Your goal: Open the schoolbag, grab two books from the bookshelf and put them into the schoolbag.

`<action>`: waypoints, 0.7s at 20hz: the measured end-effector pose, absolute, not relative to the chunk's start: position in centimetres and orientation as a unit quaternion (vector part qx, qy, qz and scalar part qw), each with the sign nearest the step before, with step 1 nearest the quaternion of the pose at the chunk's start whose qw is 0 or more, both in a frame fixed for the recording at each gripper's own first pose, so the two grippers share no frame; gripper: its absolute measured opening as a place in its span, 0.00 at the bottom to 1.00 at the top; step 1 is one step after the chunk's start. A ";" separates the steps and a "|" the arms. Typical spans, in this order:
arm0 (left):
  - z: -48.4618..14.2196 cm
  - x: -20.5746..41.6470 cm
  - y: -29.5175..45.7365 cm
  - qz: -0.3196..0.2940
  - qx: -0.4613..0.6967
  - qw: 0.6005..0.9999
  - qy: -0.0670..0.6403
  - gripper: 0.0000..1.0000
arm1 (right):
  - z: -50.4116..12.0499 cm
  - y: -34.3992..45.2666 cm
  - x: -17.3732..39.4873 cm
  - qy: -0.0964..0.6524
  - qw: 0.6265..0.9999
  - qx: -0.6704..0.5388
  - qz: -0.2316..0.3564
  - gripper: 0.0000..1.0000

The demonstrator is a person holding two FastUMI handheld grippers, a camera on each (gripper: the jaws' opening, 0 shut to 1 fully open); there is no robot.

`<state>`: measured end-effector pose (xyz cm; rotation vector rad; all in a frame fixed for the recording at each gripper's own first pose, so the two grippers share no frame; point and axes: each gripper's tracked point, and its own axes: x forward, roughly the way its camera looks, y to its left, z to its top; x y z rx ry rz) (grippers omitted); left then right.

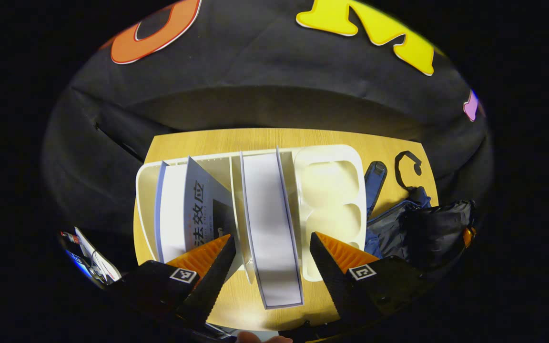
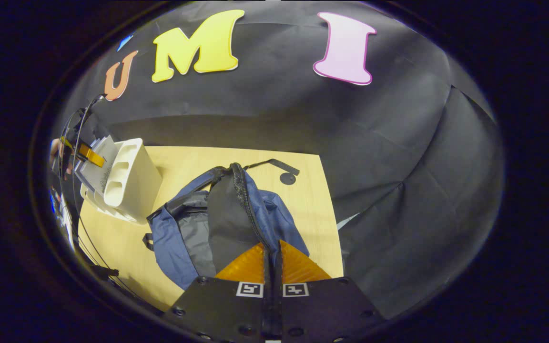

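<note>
Bookshelf (image 1: 331, 157) beside schoolbag (image 1: 422, 228)

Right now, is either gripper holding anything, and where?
Right gripper pinches the bag at its zipper edge. Left gripper is open around a book, holding nothing.

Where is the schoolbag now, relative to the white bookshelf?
In the right gripper view the schoolbag lies on the wooden table, just right of the white bookshelf, with the right gripper at its zipper edge.
</note>
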<state>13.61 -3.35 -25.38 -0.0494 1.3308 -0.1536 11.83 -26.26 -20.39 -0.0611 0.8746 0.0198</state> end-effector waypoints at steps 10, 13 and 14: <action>-26.9 13.4 -3.3 -0.052 -0.002 0.748 0.662 0.63 | -20.9 -26.4 11.8 0.422 0.906 -0.020 0.010 0.00; -26.6 13.3 -3.3 -0.050 0.006 0.739 0.672 0.49 | -21.0 -26.4 11.8 0.421 0.907 -0.017 0.010 0.00; -26.6 13.0 -3.3 -0.045 0.003 0.736 0.676 0.48 | -20.9 -26.3 11.9 0.421 0.907 -0.016 0.011 0.00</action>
